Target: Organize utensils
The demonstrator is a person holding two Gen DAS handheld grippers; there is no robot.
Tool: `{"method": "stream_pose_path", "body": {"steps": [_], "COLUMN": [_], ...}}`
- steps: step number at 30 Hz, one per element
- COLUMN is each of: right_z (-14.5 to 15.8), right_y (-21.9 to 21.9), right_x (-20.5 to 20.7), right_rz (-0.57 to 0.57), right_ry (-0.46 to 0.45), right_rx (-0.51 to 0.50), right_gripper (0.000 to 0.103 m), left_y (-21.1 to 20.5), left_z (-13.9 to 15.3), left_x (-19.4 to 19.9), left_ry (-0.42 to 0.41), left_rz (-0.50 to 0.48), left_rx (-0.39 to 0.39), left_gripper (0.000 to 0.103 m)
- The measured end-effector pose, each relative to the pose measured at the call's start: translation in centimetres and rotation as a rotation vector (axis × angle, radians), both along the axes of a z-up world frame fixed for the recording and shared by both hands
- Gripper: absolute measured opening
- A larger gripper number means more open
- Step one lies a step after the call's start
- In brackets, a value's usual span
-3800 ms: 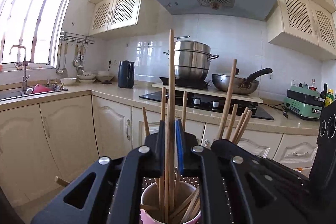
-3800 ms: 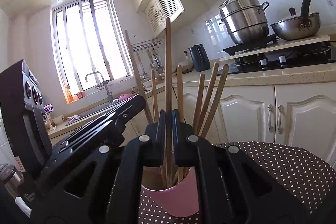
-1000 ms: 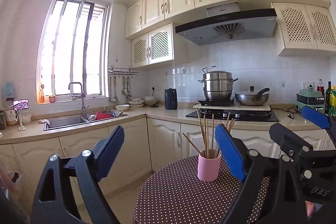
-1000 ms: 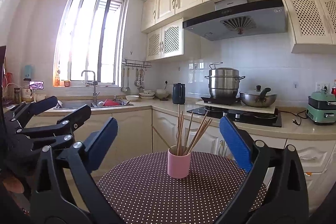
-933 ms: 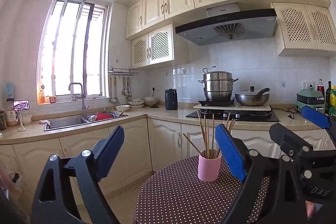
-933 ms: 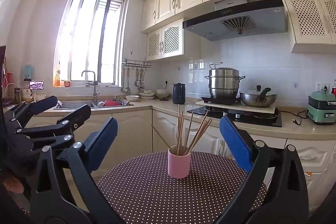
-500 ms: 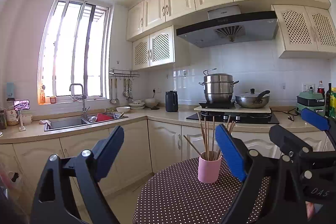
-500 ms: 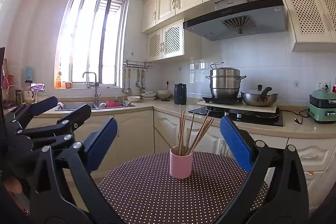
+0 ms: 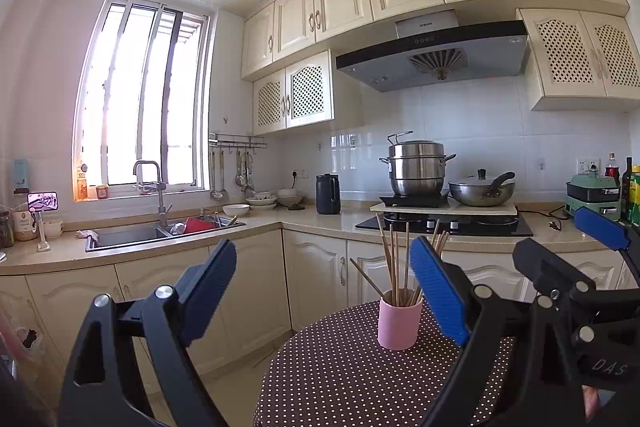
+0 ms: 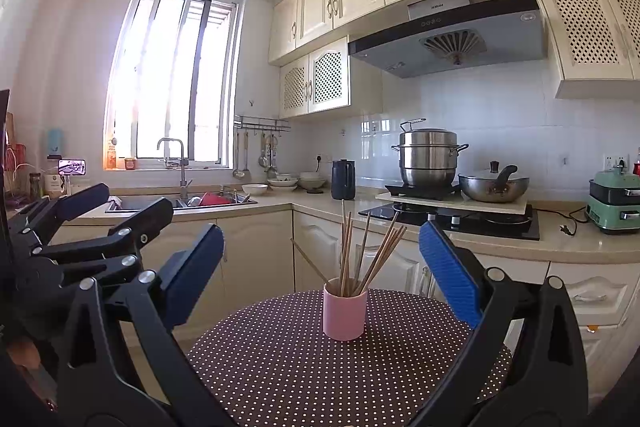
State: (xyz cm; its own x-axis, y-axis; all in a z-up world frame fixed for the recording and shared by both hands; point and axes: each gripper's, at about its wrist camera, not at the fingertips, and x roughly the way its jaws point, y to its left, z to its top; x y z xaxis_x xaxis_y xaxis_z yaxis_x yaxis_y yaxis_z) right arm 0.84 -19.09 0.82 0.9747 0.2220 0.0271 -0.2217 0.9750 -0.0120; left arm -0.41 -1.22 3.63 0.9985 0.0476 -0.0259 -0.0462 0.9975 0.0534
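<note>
1. The pink cup stands upright on the polka-dot tablecloth of the round table, toward its far edge, well apart from both grippers.
2. The wooden chopsticks all stand in that cup, fanned out; one leans far to the left, and the rest cluster near upright or tilt right.
3. Nearly four seconds ago both grippers were closed on chopsticks right over the cup. They have since let go and drawn well back, and over the last second neither view has shifted to speak of.
4. The left gripper has its blue-padded jaws spread wide with nothing between them; the cup shows just left of its right pad.
5. The right gripper is likewise spread wide and empty, the cup framed between its pads but far off.
6. No loose chopstick shows on the cloth in either view, so the gathering looks finished; the retreat and release read as the close of the task.
7. The stove, steamer pot and sink on the counter behind play no part.
</note>
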Motion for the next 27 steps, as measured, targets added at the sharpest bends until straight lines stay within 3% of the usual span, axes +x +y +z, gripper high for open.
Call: {"method": "stream_pose_path", "body": {"steps": [27], "right_z": [-0.02], "right_y": [0.0], "right_x": [0.27], "right_rz": [0.012], "right_ry": [0.011], "right_rx": [0.013], "right_gripper": [0.096], "left_y": [-0.04], "left_z": [0.27], "left_x": [-0.1], "left_ry": [0.004], "left_rz": [0.003], "left_rx": [0.005], "left_gripper": [0.087]}}
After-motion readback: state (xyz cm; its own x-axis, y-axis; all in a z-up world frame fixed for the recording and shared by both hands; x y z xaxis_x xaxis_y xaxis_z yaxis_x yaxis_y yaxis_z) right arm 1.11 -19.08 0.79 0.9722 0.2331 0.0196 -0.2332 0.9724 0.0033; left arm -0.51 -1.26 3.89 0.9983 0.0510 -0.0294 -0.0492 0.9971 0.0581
